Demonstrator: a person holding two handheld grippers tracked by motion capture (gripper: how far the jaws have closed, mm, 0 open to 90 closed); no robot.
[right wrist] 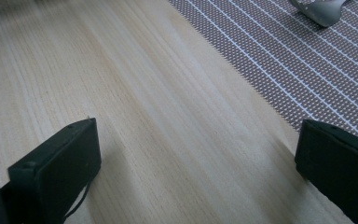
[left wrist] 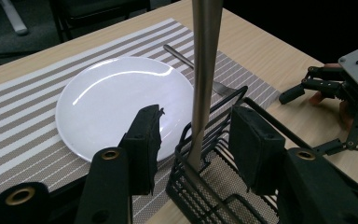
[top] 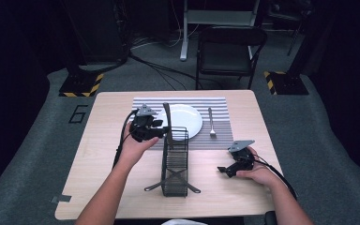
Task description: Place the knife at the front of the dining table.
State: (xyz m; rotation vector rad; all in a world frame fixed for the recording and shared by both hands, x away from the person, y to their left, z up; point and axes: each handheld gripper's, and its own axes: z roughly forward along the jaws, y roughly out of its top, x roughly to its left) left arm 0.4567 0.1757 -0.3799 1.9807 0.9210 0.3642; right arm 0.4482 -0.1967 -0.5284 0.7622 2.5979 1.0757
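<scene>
A pale wood-grain surface (top: 103, 187) carries a woven mat (top: 220, 136) with fine grey and white stripes. On the mat lies a round, glossy white plate (top: 187, 119), and just beside it, to the right, a metal fork (top: 211, 123) lies flat. In front of the mat stands a tall, narrow black wire caddy (top: 174, 164) on crossed metal feet. A long, flat utensil (left wrist: 204, 79) of brushed metal stands nearly upright in the caddy's far end, its lower end inside the wire wall and its handle rising well above the rim; whether it is a knife or a spoon cannot be told. The left gripper (left wrist: 193, 149), black and blocky, is held at that far end, with its padded jaws parted on either side of the utensil and not pressing it. The right gripper (top: 227, 169) rests low on the bare wood to the right of the caddy, near the mat's corner, with its jaws spread wide and nothing between them.
</scene>
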